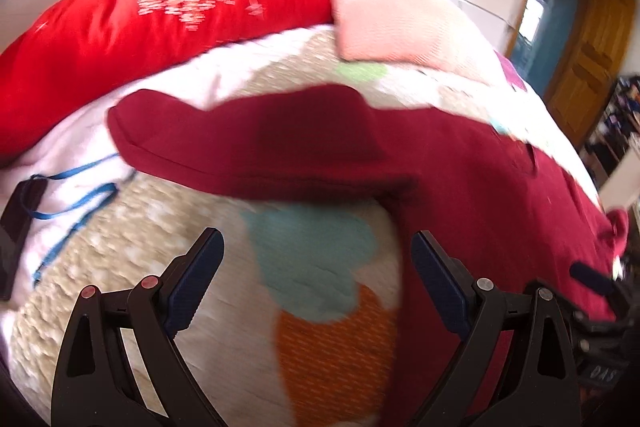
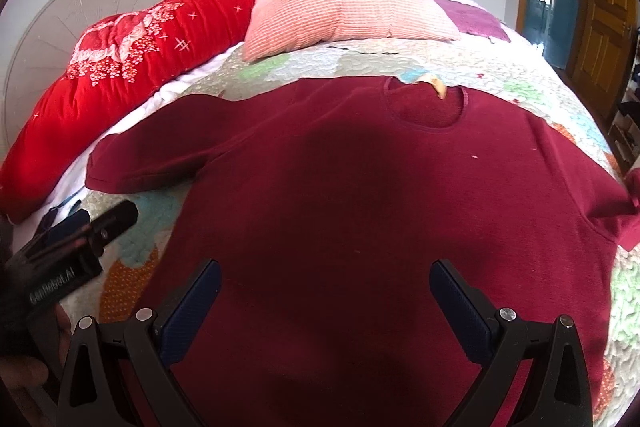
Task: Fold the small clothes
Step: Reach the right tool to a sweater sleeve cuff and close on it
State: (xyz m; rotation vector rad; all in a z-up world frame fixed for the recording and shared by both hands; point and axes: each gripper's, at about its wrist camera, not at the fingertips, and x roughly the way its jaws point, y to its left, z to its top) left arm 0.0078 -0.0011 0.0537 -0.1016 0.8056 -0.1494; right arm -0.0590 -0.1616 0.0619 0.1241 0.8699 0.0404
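A dark red T-shirt (image 2: 360, 195) lies flat and face up on the patchwork bed quilt (image 2: 520, 83), collar toward the pillows. My right gripper (image 2: 325, 269) is open and empty, hovering over the shirt's lower body. My left gripper (image 1: 318, 239) is open and empty, over the quilt just beside the shirt's left edge, below its left sleeve (image 1: 256, 143). The left gripper also shows at the left edge of the right wrist view (image 2: 80, 239). The left wrist view is motion-blurred.
A red quilted pillow (image 2: 120, 67) and a pink pillow (image 2: 344, 7) lie at the head of the bed. A black object with a blue cord (image 1: 60, 195) lies on the quilt at left. White wardrobes and a wooden door (image 2: 600, 19) stand beyond the bed.
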